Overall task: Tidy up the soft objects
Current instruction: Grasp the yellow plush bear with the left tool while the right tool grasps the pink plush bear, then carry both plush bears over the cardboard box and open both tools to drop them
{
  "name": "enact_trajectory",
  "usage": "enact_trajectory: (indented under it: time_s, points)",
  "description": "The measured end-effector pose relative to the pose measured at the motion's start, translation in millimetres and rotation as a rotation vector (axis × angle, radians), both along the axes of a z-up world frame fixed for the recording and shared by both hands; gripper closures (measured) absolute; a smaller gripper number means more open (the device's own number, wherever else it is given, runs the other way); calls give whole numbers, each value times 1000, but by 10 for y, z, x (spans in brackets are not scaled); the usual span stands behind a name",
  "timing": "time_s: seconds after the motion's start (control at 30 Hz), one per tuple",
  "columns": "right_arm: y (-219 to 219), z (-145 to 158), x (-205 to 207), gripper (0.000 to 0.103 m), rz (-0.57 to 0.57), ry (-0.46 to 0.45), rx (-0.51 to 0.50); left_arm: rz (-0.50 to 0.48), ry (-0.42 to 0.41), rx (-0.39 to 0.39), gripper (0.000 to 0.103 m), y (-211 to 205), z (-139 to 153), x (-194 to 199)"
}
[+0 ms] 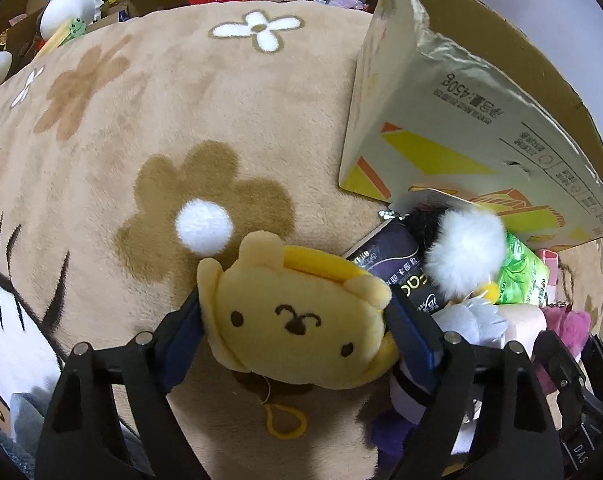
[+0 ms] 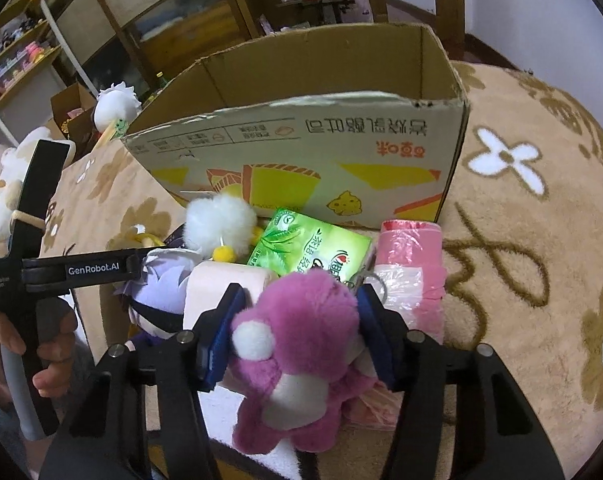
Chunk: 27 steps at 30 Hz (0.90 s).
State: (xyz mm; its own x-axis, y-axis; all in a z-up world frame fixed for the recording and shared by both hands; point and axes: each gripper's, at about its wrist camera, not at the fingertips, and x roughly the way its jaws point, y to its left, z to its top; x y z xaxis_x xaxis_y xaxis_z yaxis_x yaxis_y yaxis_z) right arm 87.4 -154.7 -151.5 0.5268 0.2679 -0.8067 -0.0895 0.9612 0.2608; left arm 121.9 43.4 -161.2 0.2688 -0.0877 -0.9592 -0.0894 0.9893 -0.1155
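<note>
- Two tools work at once: the left tool (image 1: 297, 320) has its blue pads pressed on a yellow plush bear-face pouch (image 1: 297, 320), and the right tool (image 2: 293, 324) clamps a magenta plush bear with a white snout (image 2: 297, 344).
- Both toys sit low over the tan fleece flower-patterned blanket (image 1: 141, 120), not yet lifted clear.
- Just beyond lie a white fluffy pompom (image 2: 219, 220), a green tissue packet (image 2: 313, 246), a pink plastic-wrapped roll (image 2: 411, 264) and a purple-and-white doll (image 2: 161, 296).
- Behind them stands the open printed cardboard box (image 2: 301, 148); its visible inside looks empty.
- Judged from this, sorting has barely begun: nothing is boxed yet.
</note>
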Motion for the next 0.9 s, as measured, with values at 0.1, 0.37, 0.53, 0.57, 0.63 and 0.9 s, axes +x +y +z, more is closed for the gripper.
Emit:
enact_trajectory:
  time_s: [0.1, 0.37, 0.53, 0.57, 0.63, 0.9]
  points:
    - [0, 42, -13, 43, -4, -20, -18, -8, -16, 12, 20, -23, 42, -37]
    - [-154, 295, -141, 43, -67, -114, -13, -13, -72, 45, 20, -146, 229, -209]
    - [-252, 472, -230, 43, -111, -191, -24, 0, -162, 76, 20, -119, 488, -364]
    - [-280, 517, -258, 43, -122, -213, -25, 3, -183, 79, 20, -120, 547, -396]
    - [-305, 597, -304, 43, -138, -250, -29, 9, -236, 81, 20, -116, 693, -460]
    - [-417, 981, -461, 43, -208, -404, -44, 9, -503, 96, 20, -86, 1317, -649]
